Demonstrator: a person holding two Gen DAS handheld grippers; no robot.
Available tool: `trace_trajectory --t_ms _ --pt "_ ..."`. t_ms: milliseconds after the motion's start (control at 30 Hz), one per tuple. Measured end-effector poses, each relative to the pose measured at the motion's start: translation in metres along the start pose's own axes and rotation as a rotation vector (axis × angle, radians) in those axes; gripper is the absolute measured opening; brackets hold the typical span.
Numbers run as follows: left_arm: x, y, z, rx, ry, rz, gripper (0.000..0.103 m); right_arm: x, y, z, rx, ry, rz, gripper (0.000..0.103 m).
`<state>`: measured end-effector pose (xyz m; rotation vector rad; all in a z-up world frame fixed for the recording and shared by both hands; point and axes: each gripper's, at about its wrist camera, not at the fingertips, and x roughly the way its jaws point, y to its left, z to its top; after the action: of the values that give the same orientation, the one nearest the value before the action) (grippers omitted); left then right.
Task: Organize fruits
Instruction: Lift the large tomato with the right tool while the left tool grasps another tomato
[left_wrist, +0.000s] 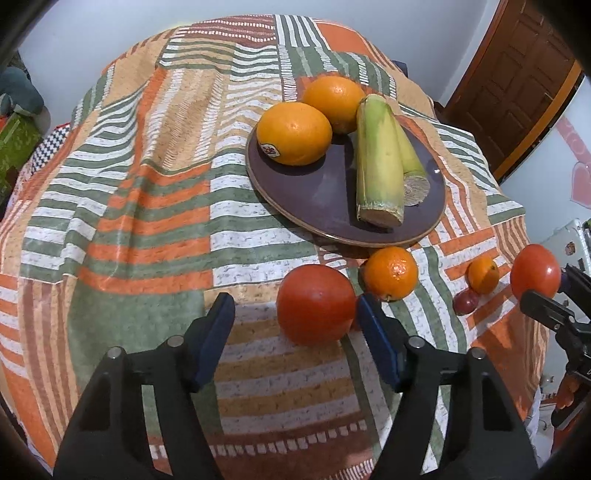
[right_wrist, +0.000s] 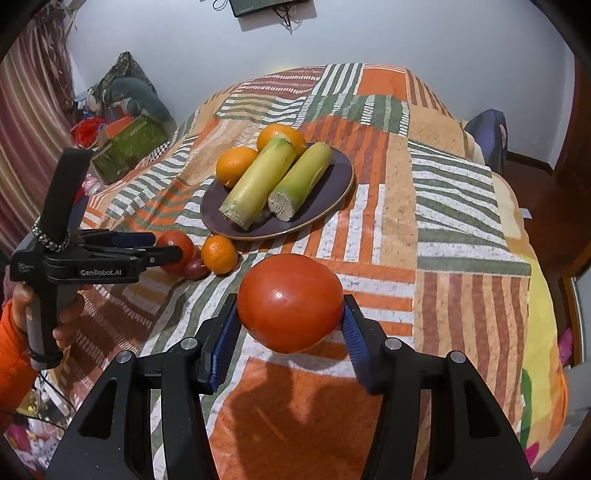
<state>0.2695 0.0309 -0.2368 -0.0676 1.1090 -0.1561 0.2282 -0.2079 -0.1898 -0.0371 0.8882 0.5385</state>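
A dark purple plate (left_wrist: 317, 199) holds two oranges (left_wrist: 294, 133) and two sugarcane pieces (left_wrist: 378, 162); it also shows in the right wrist view (right_wrist: 332, 184). My left gripper (left_wrist: 295, 314) is open around a red tomato (left_wrist: 316, 304) that rests on the cloth beside a mandarin (left_wrist: 391, 273). My right gripper (right_wrist: 290, 317) is shut on a second red tomato (right_wrist: 290, 301), held above the cloth; it shows at the right edge of the left wrist view (left_wrist: 535, 271). A smaller mandarin (left_wrist: 483, 275) and a small dark red fruit (left_wrist: 466, 301) lie nearby.
A patchwork striped cloth (left_wrist: 147, 206) covers the table. A brown door (left_wrist: 517, 85) stands at the right. Bags and a green box (right_wrist: 125, 147) lie beyond the table's left side. The table edge drops off at the right (right_wrist: 543, 295).
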Motion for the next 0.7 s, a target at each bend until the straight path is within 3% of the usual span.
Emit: trace_trajectory --t_ms 100,200,700 --pt "0.003 -0.002 0.001 0.001 0.004 -0.019 0.059 0.003 -0.002 0.003 -0.004 0.0 0.002 0.05" --pt "0.006 -0.005 0.002 0.015 0.018 -0.05 0.045 0.005 -0.003 0.005 -0.002 0.002 0.004 0.05" --pt "-0.007 -0.007 0.009 0.009 -0.013 -0.021 0.045 0.004 -0.011 0.017 -0.005 -0.024 -0.011 0.05"
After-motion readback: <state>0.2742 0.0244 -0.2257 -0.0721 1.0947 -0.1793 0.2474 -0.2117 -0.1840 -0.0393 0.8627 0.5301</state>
